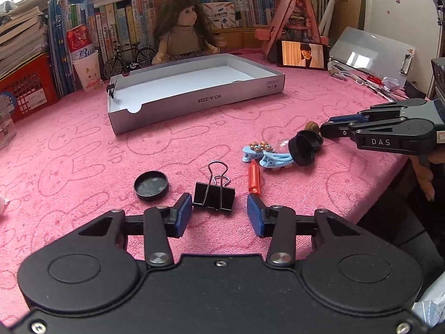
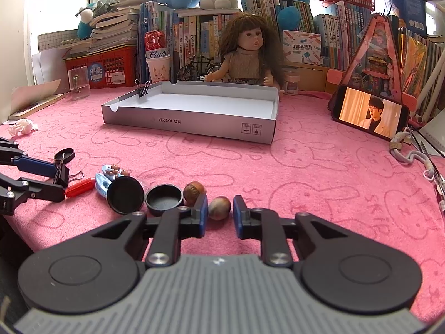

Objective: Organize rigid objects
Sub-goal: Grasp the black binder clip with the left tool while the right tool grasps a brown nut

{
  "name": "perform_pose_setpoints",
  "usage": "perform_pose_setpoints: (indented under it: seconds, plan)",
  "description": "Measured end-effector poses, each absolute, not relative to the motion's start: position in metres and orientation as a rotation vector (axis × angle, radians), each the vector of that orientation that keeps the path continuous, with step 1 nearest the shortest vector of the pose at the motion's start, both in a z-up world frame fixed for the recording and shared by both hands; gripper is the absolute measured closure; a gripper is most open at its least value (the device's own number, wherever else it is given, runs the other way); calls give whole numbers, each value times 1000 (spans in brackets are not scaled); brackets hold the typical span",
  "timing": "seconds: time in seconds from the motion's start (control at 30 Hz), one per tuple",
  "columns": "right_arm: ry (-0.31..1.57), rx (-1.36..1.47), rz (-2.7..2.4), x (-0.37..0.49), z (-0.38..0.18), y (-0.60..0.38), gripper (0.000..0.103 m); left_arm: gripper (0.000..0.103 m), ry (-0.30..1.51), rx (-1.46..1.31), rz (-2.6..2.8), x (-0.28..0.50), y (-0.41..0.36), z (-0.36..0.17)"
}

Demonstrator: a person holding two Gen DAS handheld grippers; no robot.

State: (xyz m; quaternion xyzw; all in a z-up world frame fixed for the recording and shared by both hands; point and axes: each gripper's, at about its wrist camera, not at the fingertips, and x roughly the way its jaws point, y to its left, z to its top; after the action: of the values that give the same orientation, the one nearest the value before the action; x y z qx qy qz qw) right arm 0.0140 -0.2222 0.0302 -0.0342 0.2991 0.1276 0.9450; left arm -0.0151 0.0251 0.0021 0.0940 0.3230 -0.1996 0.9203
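Pink towelling printed with rabbits [image 1: 83, 144] fills both our views, and at upper centre of each lies a shallow grey cardboard box [image 1: 200, 101], open side up, with a small black clip [image 1: 111, 88] standing on its left wall. Behind it, along the top of the frame, we see a long-haired doll [image 2: 246, 53] seated before rows of books, and at right a phone [image 2: 371, 112] propped with its screen lit. Lower in the left wrist view, our left gripper [image 1: 219, 208] has its blue pads apart around a black binder clip [image 1: 214, 194] that sits just ahead of them on the cloth, not pressed. Left of it lies a black round lid [image 1: 151, 185]; right of it an orange crayon-like piece [image 1: 254, 179], then blue hair clips [image 1: 267, 154] and two more black caps [image 1: 304, 144] in the middle right. In the right wrist view, our right gripper [image 2: 220, 214] stands slightly apart around a small mottled ball [image 2: 219, 207], the left pad touching or nearly so, the right one clear. A brown nut [image 2: 194, 192] rests just left of that ball.
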Motion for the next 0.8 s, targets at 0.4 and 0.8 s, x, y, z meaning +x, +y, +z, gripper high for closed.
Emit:
perform_pose_setpoints:
  seconds: [0.4,0.8]
  plan:
    - [610,-68,259,14,30,-222,74,64,636,147,-355,-4,27,-2]
    - [601,-56,243,16,32,-224,81,74,638,79,-257,5,23,2]
